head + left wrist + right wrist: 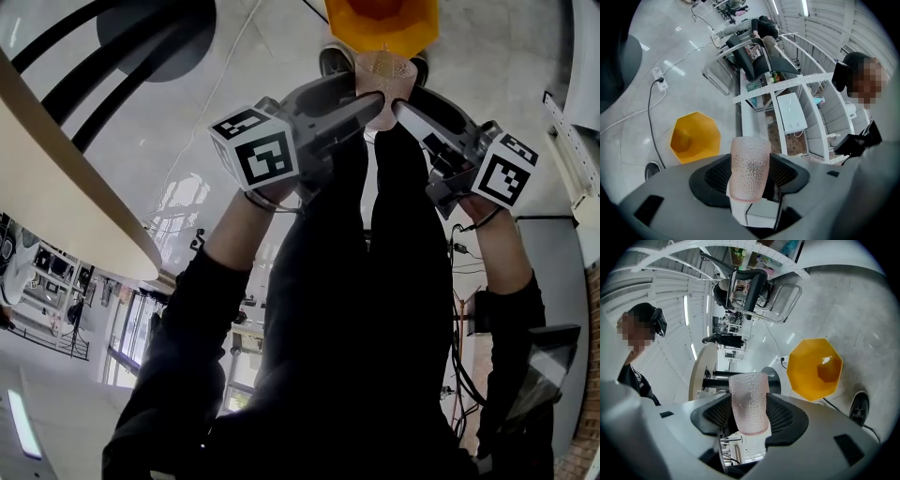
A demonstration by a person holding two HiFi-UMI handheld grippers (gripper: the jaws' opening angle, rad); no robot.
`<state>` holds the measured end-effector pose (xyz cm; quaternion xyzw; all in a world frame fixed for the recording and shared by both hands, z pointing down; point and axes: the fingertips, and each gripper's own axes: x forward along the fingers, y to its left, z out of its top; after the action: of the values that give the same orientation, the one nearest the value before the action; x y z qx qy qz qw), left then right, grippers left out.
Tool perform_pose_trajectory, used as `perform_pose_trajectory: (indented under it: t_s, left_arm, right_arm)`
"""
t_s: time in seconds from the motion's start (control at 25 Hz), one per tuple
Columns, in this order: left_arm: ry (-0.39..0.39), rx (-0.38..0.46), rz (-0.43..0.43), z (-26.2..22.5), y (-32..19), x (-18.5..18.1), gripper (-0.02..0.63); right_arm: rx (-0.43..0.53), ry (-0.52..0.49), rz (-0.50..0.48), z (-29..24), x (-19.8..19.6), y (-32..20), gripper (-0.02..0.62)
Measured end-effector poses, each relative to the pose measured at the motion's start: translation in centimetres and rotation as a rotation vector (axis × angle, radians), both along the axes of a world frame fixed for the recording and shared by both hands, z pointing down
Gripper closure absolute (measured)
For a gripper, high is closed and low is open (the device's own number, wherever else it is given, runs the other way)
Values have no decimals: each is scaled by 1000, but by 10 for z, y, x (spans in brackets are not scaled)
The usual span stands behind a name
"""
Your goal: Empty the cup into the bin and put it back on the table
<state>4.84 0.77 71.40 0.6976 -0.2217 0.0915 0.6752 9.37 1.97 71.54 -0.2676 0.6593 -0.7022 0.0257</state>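
Note:
A pink dimpled translucent cup (380, 77) is held out in front of me, just short of the yellow bin (382, 19) on the floor. My left gripper (361, 108) and right gripper (409, 105) meet at the cup from either side. In the left gripper view the cup (749, 166) sits squeezed between the ribbed pads, with the bin (695, 137) down to its left. In the right gripper view the same cup (749, 401) is pinched too, and the bin (814, 367) lies to its right with something orange inside. I cannot see into the cup.
A round beige table (56, 178) on a black base stands at my left; it also shows as the table (701, 366) behind the cup. My shoes (335, 61) are beside the bin. A power cable (650, 108) runs over the grey floor. Shelving (787, 89) and chairs stand further off.

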Motion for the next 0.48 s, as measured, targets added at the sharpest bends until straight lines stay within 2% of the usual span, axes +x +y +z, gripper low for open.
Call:
perform_pose_trajectory:
  t_s: [0.48]
  left_arm:
    - [-9,-61,-12,3,1,-1,339]
  right_arm:
    - [-95,-16,10,2,-2,3,354]
